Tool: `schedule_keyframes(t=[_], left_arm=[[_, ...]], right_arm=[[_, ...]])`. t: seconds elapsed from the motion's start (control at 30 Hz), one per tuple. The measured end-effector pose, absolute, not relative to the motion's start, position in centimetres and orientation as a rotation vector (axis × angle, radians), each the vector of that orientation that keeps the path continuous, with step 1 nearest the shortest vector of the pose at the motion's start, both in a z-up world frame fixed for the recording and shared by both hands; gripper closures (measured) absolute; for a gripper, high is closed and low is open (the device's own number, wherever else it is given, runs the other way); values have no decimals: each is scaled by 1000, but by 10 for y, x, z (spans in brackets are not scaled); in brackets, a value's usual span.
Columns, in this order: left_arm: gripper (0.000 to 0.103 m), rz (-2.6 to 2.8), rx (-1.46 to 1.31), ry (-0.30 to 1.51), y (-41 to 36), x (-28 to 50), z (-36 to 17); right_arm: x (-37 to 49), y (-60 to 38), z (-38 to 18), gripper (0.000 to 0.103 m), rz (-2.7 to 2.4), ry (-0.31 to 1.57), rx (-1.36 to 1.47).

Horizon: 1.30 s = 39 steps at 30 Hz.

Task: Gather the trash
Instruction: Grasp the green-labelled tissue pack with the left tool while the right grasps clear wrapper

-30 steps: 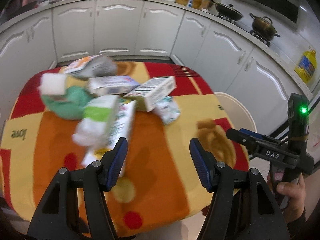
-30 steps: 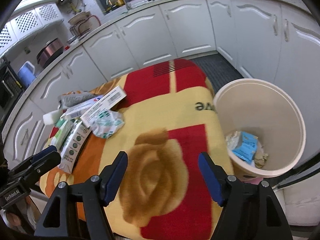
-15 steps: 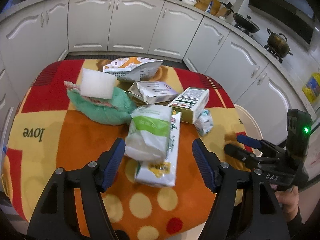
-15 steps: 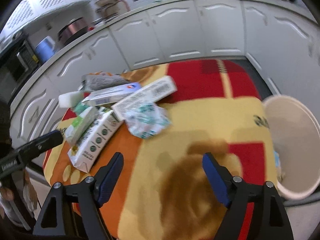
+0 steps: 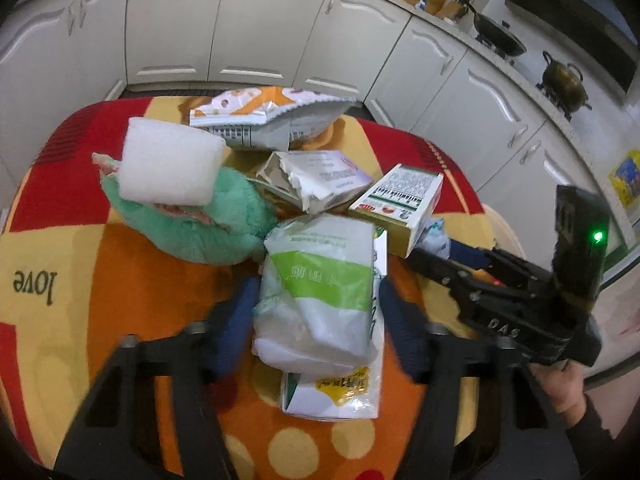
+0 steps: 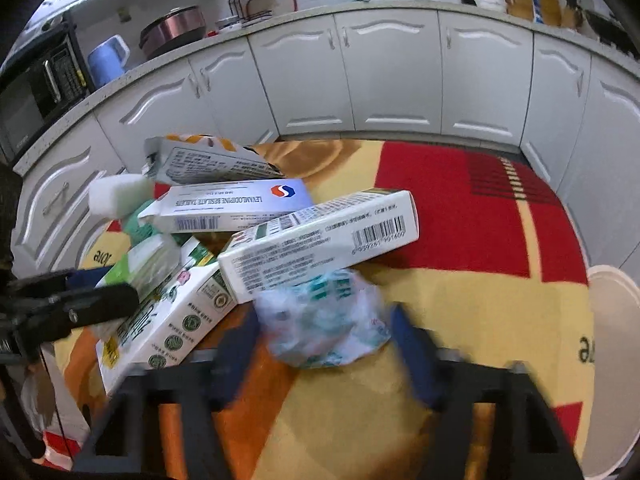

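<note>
Trash lies in a heap on the desk [image 5: 60,248], which is covered with a red, orange and yellow blanket. The left tool [image 5: 316,316] has its jaws on both sides of a white and green plastic bag [image 5: 320,284] that lies on a flat carton [image 5: 340,392]; the jaws are closing, and the pads are at the bag's sides, but I cannot tell if they press it already. The right tool [image 6: 324,340] is closing around a crumpled white and teal wrapper [image 6: 324,320], which lies just in front of a long white box [image 6: 320,240]. A pale bin [image 6: 612,360] stands beside the desk, at the right edge of the right wrist view.
</note>
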<state>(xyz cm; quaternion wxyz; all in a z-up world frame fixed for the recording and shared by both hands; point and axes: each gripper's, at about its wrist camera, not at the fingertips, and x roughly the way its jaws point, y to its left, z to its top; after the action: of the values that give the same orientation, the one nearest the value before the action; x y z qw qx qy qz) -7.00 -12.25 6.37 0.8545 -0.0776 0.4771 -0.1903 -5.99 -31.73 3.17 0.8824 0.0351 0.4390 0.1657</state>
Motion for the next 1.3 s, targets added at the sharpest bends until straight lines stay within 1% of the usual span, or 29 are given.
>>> schedule_keyframes(t=[0.03,0.07,0.1,0.17,0.4,0.73,1.3], left_arm=[[61,-399,-154,997,-123,-72,64],[64,-400,-154,987,-122,-74,64],[69,-396,-148,980,-122,-76,65],[71,-394,-139,966,-120,-80,70],[73,-404,-111,887,-122,-101,97],[73,-459,-65,829,-154,-127,120],[73,-520,22,813,-229,-135,117]], right_arm=[[-63,-318,32,59,346,908,73],[-66,-320,32,66,348,906,69],[-70,-321,33,70,354,908,67],[-81,-325,38,71,366,903,84],[-121,-337,61,71,382,847,122],[-151,-349,83,71,362,775,138],[-179,-407,100,71,249,723,192]])
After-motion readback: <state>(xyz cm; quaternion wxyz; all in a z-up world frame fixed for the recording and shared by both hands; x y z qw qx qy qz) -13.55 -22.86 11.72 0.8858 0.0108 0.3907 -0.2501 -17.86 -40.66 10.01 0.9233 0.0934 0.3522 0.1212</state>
